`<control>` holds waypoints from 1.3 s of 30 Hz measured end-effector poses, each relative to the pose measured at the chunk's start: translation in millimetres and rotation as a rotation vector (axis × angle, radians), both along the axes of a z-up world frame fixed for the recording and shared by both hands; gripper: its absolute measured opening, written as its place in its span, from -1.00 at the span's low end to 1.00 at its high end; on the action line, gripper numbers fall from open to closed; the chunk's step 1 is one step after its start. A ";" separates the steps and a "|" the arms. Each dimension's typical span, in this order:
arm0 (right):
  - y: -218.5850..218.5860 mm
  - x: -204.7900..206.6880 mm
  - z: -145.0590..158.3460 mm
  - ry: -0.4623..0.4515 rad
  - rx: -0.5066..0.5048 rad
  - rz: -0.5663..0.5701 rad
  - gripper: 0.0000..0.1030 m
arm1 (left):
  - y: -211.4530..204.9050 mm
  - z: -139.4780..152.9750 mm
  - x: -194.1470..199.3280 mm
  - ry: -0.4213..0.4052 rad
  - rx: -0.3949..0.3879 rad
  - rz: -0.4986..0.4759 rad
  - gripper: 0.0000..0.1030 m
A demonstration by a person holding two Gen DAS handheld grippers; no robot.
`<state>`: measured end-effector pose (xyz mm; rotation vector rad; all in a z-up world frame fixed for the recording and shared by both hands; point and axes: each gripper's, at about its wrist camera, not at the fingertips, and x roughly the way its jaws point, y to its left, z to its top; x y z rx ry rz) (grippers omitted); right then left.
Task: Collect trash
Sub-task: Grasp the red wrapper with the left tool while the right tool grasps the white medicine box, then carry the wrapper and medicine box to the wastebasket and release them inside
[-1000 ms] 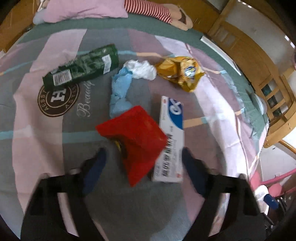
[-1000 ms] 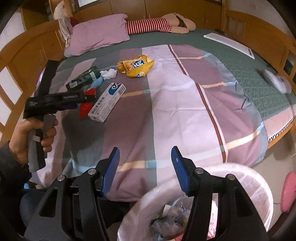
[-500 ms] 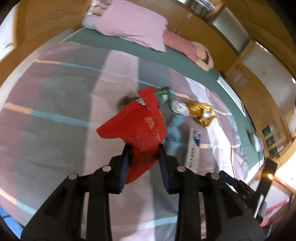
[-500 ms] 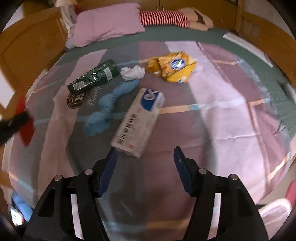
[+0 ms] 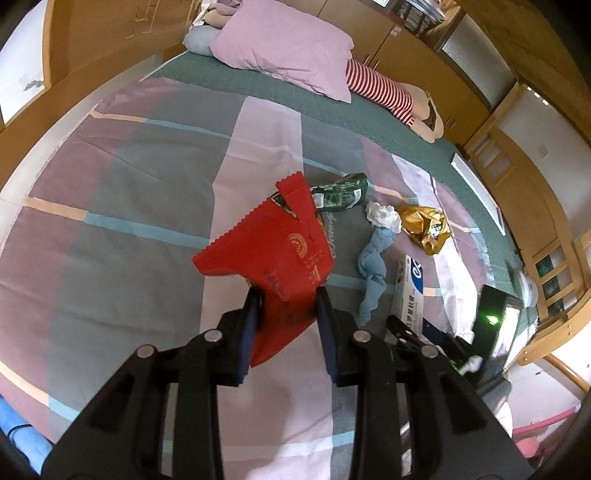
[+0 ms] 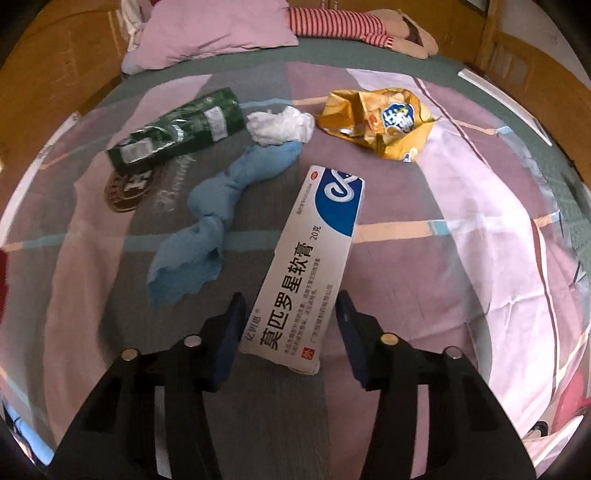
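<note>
My left gripper (image 5: 286, 301) is shut on a red foil wrapper (image 5: 271, 254) and holds it up above the bed. My right gripper (image 6: 290, 310) is open, its jaws on either side of the near end of a white and blue ointment box (image 6: 308, 273) that lies on the bedspread; the box also shows in the left wrist view (image 5: 410, 291). Other trash lies beyond: a green packet (image 6: 177, 131), a white crumpled tissue (image 6: 279, 125), a twisted blue cloth (image 6: 218, 206) and a yellow snack bag (image 6: 380, 120).
The bed has a striped pink, grey and purple bedspread (image 6: 461, 221). A purple pillow (image 6: 218, 27) and a striped stuffed toy (image 6: 340, 22) lie at the head. Wooden bed frame and cupboards (image 5: 535, 155) surround it.
My left gripper closed on the red wrapper and lifted it off the bed. My right gripper moved from over the bin to the ointment box, jaws now around its end.
</note>
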<state>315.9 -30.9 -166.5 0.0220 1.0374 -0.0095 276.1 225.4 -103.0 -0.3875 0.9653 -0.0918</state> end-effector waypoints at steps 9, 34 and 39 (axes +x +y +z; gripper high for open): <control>11.6 -55.4 47.9 -0.090 0.099 0.115 -0.16 | 3.4 2.5 -2.9 -0.009 0.025 0.004 -0.38; -67.4 -245.4 191.3 -0.473 0.129 0.166 -0.19 | -79.7 112.9 -155.8 -0.271 0.162 -0.145 -0.38; -107.1 -282.0 191.3 -0.488 0.109 0.101 -0.21 | -134.6 134.4 -182.5 -0.310 0.159 -0.288 -0.38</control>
